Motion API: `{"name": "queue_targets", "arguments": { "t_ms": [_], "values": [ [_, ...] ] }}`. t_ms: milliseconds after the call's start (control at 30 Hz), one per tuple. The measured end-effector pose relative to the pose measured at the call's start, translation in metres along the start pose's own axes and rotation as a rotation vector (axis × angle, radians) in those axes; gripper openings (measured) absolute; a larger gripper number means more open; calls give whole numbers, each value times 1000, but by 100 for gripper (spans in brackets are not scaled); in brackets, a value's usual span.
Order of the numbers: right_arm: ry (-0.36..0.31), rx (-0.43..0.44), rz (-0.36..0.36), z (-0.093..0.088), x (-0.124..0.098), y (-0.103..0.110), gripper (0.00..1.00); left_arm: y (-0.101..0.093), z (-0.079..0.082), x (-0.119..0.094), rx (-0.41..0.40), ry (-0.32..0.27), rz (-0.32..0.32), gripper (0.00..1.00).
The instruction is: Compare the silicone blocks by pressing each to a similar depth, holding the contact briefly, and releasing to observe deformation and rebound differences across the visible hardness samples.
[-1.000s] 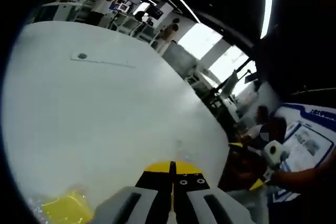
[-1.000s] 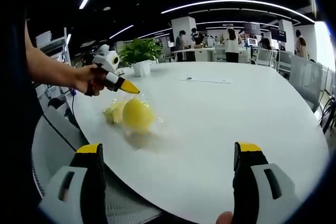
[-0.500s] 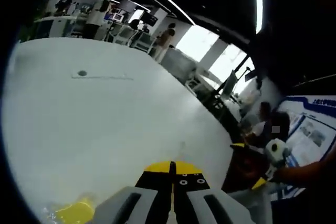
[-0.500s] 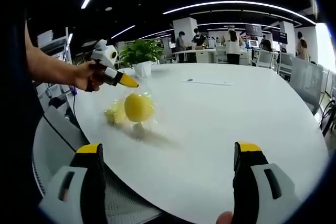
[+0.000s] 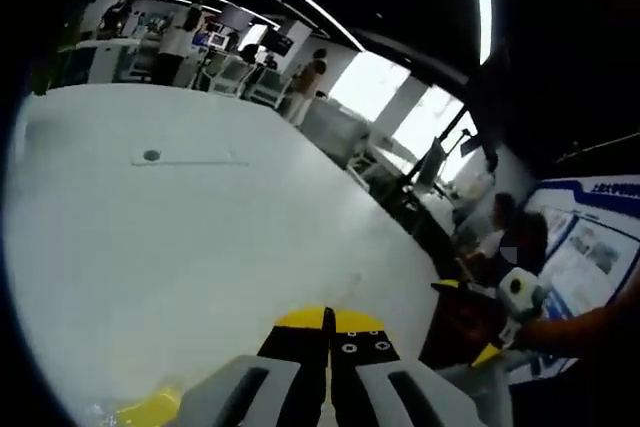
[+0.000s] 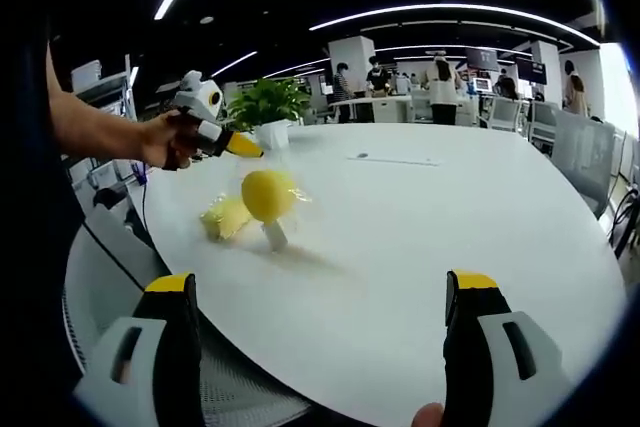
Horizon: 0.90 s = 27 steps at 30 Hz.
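White table (image 6: pixel 420 237), plain, with a yellow ball (image 6: pixel 268 194) on a pale stem and a paler yellow block (image 6: pixel 226 217). Grey grippers, left (image 5: pixel 327 325) and right (image 6: pixel 318 297), tipped yellow over black. Green plant (image 6: pixel 266 99) in a white pot.

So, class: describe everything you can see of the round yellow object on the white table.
The round yellow object is a smooth, matte, ball-like shape standing on a short pale stem on the white table. Clear wrapping seems to cling around it. A flatter yellow piece lies beside it. The left gripper, jaws together, hovers just above, not touching.
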State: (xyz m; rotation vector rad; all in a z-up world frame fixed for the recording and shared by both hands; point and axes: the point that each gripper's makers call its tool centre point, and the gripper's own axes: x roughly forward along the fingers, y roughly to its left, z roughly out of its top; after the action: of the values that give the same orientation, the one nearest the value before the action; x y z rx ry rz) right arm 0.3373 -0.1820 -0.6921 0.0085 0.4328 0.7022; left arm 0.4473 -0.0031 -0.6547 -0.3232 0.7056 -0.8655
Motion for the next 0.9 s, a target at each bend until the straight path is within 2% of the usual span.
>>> {"name": "queue_targets", "arguments": {
  "t_ms": [167,333,600,800,867,900],
  "values": [
    [-13,6,0,4,0,-1,97,-7,16,-6,22,-29,0,0],
    [-30,16,-19,10,-2,-7,97,-16,25,-11,40,-51,-9,0],
    [-56,15,-33,20,-4,-13,97,-31,44,-19,64,-64,-52,0],
    [-77,29,-38,25,-8,-16,97,-37,60,-27,92,-76,-50,0],
    [-108,66,-48,30,-10,-19,97,-44,71,-32,95,-109,-75,0],
    [-113,73,-54,32,-11,-21,97,-44,72,-34,88,-100,-73,0]
  ]
}}
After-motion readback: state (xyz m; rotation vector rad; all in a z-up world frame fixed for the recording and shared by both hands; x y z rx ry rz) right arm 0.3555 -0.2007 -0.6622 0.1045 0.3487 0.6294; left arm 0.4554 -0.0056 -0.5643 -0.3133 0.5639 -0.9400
